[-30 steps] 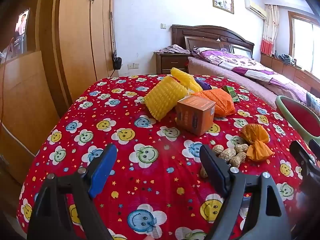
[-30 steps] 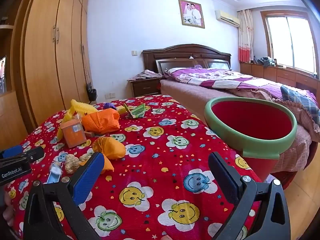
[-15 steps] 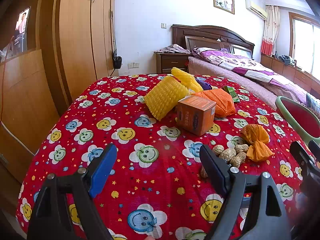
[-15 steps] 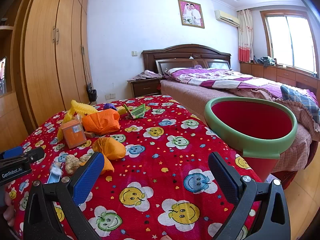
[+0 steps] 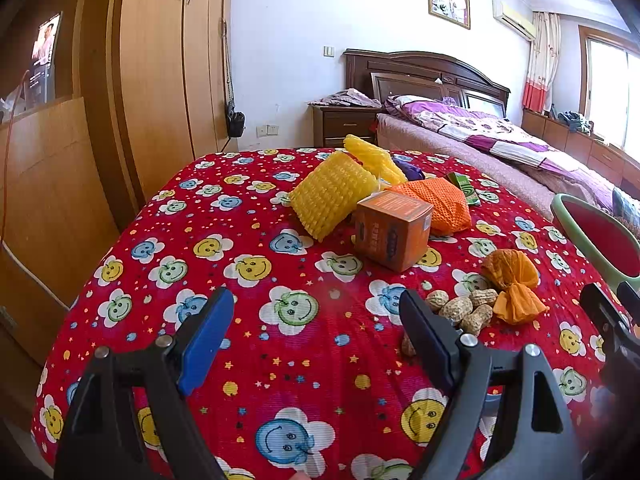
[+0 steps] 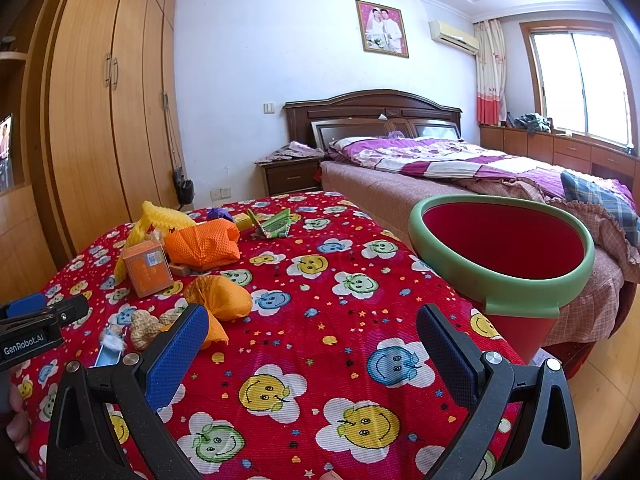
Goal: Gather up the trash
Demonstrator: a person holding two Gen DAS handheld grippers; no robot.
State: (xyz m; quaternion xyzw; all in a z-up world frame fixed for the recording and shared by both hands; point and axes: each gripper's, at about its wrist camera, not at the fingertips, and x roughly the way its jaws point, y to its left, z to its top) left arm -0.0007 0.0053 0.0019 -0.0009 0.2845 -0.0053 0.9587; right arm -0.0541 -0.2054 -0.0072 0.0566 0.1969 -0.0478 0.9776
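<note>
Nothing's collected yet: both my left gripper [image 5: 316,332] and right gripper [image 6: 312,344] hover jaws spread and empty, the trash [image 5: 394,236] sits mid-counter, far-left of the empty bin [image 6: 500,256].

Tablecloth [image 6: 320,344]: red, smiley flowers. Wardrobe [image 5: 160,80] left, wooden, doors closed. Bed [image 6: 460,160] behind, dark headboard, purple quilt. Nightstand [image 6: 290,176] beside it, clothes on top. Framed photo [image 6: 382,28] on wall. Air conditioner [image 6: 454,36] by curtain [image 6: 490,76].
</note>
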